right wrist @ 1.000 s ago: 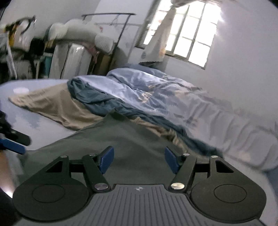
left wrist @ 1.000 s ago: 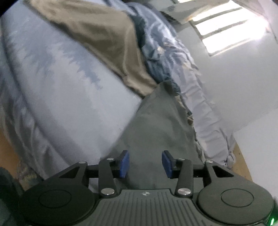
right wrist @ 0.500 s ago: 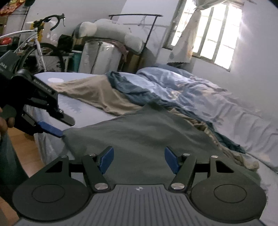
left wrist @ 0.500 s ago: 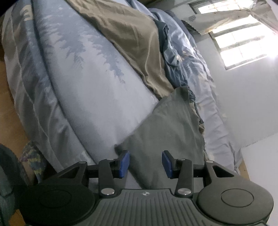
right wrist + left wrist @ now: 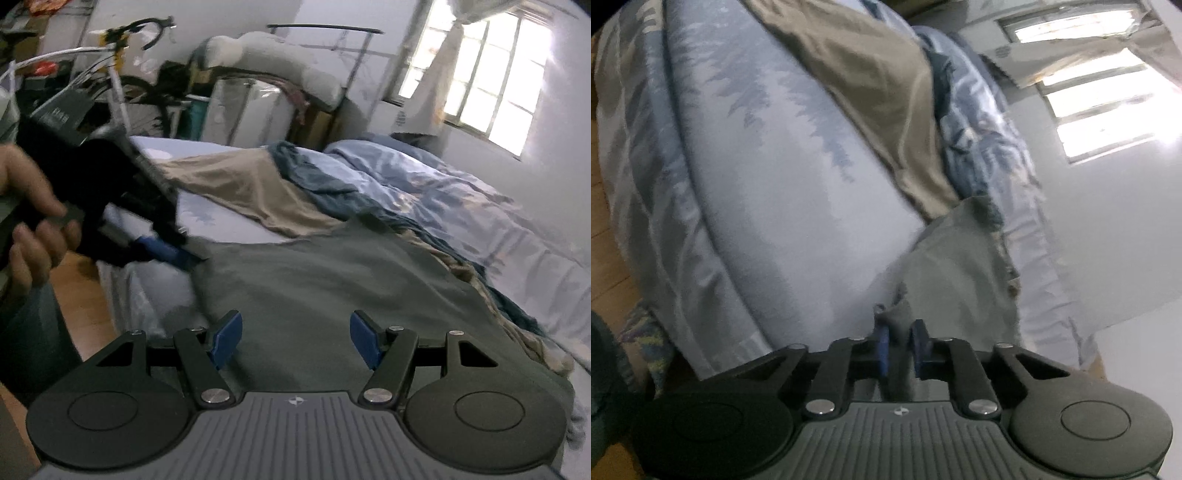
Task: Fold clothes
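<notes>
Bed (image 5: pixel 798 229) carries a blue duvet (image 5: pixel 461 206), a tan cloth (image 5: pixel 258 192) and, at the near edge, the grey garment (image 5: pixel 332 288) spread flat. Left gripper (image 5: pixel 900 345) is clamped on the garment's near corner, pads pinching a bunched fold. Right gripper (image 5: pixel 295 341) hovers over the garment, fingers apart, nothing between them.

L black two-finger gripper w/ blue pads (image 5: pixel 900 345) was closed down, jaws nearly together, a fold of grey cloth (image 5: pixel 899 317) pinched btwn them. It was gripped by a bare hand (image 5: pixel 27 221), fingers curled round the handle. R black two-finger gripper w/ blue pads (image 5: pixel 295 341) was held w/ jaws spread wide, nothing clasped.
</notes>
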Action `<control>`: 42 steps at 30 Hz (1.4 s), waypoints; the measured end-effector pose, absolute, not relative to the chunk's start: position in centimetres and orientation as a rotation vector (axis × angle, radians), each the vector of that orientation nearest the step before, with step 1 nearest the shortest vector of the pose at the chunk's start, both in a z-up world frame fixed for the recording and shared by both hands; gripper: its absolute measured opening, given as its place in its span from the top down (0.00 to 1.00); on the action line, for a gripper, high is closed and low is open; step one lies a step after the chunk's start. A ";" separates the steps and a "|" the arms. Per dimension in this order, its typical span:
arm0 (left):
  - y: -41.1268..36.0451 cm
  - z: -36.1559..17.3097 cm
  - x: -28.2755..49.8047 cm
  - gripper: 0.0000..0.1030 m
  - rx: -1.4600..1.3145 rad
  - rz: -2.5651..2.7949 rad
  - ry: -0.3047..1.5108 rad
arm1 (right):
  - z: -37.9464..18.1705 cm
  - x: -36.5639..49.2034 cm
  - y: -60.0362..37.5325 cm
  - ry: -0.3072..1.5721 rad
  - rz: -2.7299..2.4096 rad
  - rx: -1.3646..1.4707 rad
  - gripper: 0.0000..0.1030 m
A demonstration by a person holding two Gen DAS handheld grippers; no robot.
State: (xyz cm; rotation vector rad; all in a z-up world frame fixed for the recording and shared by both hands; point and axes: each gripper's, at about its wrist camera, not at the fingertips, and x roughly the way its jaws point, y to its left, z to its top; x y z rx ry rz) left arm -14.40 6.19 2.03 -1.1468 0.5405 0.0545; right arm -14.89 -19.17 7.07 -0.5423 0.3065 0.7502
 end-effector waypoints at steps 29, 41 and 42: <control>6.0 2.8 -12.8 0.73 -1.178 -0.008 0.496 | 2.8 -14.1 -9.7 0.178 0.810 -0.816 0.94; 5.8 2.7 -12.3 0.68 -1.174 0.001 0.520 | 3.6 -13.7 -9.9 0.191 0.792 -0.774 0.94; 5.9 2.6 -12.7 0.60 -1.189 0.001 0.513 | 3.6 -13.7 -9.9 0.188 0.790 -0.775 0.94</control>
